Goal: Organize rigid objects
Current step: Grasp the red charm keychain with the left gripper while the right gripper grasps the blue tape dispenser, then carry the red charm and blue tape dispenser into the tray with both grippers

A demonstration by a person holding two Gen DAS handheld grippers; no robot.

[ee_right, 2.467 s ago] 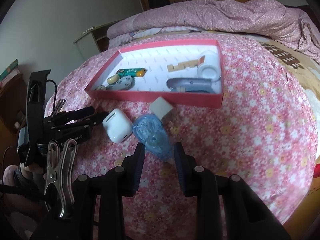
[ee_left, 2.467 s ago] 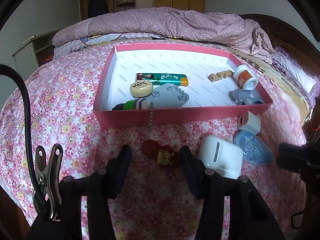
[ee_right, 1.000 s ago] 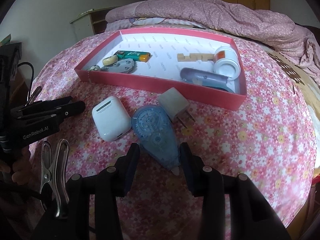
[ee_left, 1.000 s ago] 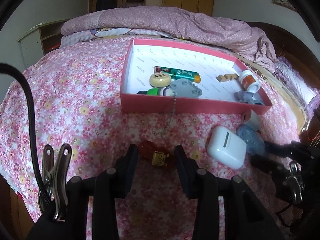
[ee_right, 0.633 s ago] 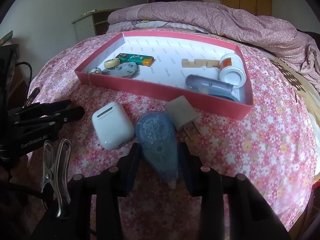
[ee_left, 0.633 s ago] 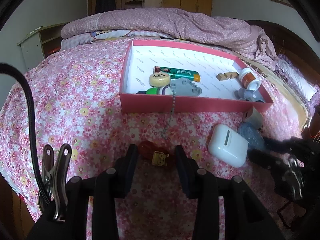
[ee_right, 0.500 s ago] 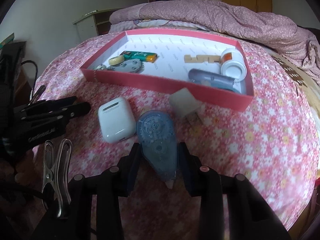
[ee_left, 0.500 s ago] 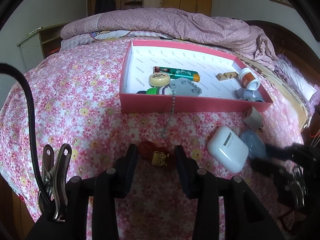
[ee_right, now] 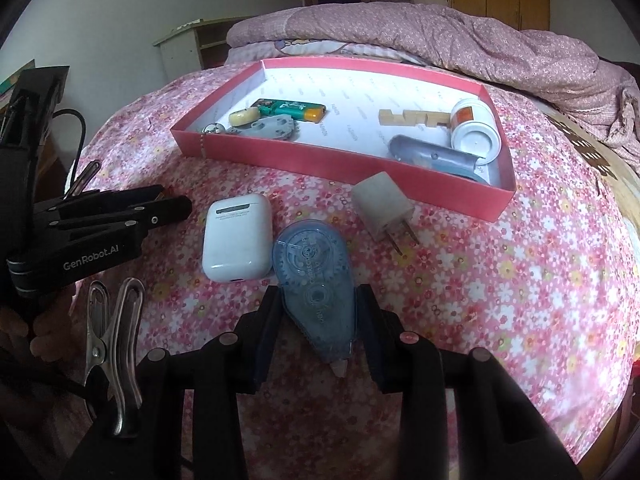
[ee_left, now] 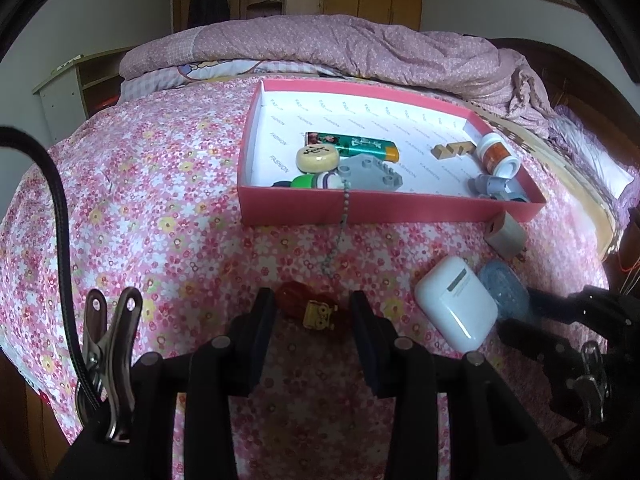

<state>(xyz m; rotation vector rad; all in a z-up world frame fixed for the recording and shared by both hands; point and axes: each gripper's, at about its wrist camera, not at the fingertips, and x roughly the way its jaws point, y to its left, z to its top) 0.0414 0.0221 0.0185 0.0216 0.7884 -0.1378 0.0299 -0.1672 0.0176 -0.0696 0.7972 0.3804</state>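
A red keychain charm [ee_left: 294, 300] with a small yellow figure lies on the flowered bedspread, its bead chain [ee_left: 338, 236] running up over the wall of the pink box [ee_left: 392, 208]. My left gripper [ee_left: 312, 316] is shut on the charm. In the right wrist view a blue correction tape dispenser [ee_right: 310, 252] lies tip toward the camera. My right gripper [ee_right: 318, 304] is shut on it, pads against both its sides. A white earbud case [ee_right: 236, 236] and a grey charger plug [ee_right: 382, 208] lie beside the dispenser, outside the box.
The pink box holds a green lighter [ee_left: 352, 146], a round cream game piece [ee_left: 317, 158], a grey brick [ee_left: 370, 176], a wooden piece [ee_left: 454, 148], a white bottle [ee_left: 498, 156] and a grey-blue item [ee_left: 494, 188]. A rolled quilt [ee_left: 360, 48] lies behind it. The bed edge drops off at right.
The right gripper's jaws have narrowed onto the blue dispenser, which has shifted slightly with them. The left gripper and the charm have stayed in place.
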